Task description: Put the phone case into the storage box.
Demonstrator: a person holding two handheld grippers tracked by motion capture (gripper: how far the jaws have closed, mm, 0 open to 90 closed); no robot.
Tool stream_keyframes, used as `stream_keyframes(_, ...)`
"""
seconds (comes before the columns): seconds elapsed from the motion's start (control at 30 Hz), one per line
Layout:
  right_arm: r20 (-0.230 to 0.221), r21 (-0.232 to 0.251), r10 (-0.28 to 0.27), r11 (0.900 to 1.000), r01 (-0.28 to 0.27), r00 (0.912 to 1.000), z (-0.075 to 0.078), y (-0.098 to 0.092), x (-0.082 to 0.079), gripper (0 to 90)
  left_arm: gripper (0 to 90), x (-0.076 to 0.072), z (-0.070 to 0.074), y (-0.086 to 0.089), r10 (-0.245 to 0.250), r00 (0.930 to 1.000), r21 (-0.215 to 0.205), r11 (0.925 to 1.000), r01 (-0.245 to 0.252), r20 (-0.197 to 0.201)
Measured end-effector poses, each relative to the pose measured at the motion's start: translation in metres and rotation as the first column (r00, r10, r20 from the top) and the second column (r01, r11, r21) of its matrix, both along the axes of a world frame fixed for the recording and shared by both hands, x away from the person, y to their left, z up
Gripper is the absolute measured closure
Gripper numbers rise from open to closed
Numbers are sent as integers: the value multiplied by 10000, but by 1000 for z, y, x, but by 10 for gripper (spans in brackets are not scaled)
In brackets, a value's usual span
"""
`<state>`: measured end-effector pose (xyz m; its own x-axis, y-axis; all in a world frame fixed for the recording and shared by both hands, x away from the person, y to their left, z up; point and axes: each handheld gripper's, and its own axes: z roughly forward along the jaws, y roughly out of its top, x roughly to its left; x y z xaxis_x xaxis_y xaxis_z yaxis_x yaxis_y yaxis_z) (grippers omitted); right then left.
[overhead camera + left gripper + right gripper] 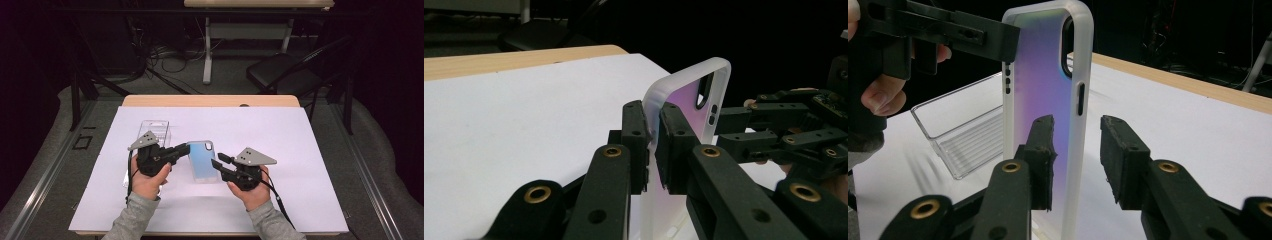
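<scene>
Lying between the two grippers near the middle of the worktop (300, 210), the phone case (202, 160) has its long axis running away from the person, with the camera cutout at the far end. It is a frosted, translucent case with an iridescent blue-to-purple back. In both gripper views its long axis rises up the frame and the cutout sits at the top.

One long edge of the phone case is pinched by the left gripper (186, 148), whose jaws are pressed together on the frosted rim; in the left gripper view (653, 145) the two pads squeeze the thin wall. The right gripper (220, 161) sits at the opposite long edge. Its jaws are spread, and in the right gripper view (1077, 150) the case's edge stands between the pads: the right pad is clear of it, while the left pad lies close against its back, and I cannot tell whether it touches.

A clear plastic tray (154, 131) lies just beyond the left gripper.

White sheeting covers the wooden worktop. Behind it the room is dark, with grey carpet, a tangle of cables (165, 60), a folding chair (285, 72) and another table's legs (207, 50).
</scene>
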<state>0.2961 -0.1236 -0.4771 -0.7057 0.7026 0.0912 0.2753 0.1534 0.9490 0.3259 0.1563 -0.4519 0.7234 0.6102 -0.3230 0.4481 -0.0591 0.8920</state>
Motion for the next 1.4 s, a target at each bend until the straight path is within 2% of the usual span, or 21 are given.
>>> stream_keyframes(0.43, 145, -13, -87, 10000, 87, 9999, 0, 0, 1, 527, 839, 3, 3, 13, 434, 9989, 0, 9991, -434, 178)
stream_keyframes(0.6, 56, -28, -50, 10000, 51, 10000, 0, 0, 3, 477, 838, 4, 5, 19, 624, 9978, -28, 9981, -623, 237)
stream_keyframes(0.67, 175, -80, -135, 9999, 136, 9998, -1, 0, 5, 436, 839, 4, 6, 21, 683, 9973, -39, 9977, -682, 274)
stream_keyframes(0.77, 217, -149, -184, 9997, 188, 9996, 0, -2, 6, 425, 838, 4, 7, 24, 750, 9966, -73, 9972, -748, 337)
stream_keyframes(0.97, 132, -41, -470, 9989, 471, 9988, 0, -6, 9, 344, 838, 5, 8, 29, 806, 9960, -19, 9967, -806, 386)
stream_keyframes(1.17, 177, -230, -568, 9981, 572, 9982, 2, -11, 12, 256, 838, 6, 9, 33, 887, 9953, -70, 9961, -885, 384)
stream_keyframes(1.4, 196, -324, -549, 9979, 555, 9983, 4, -17, 12, 208, 839, 6, 11, 37, 939, 9946, -104, 9956, -935, 450)
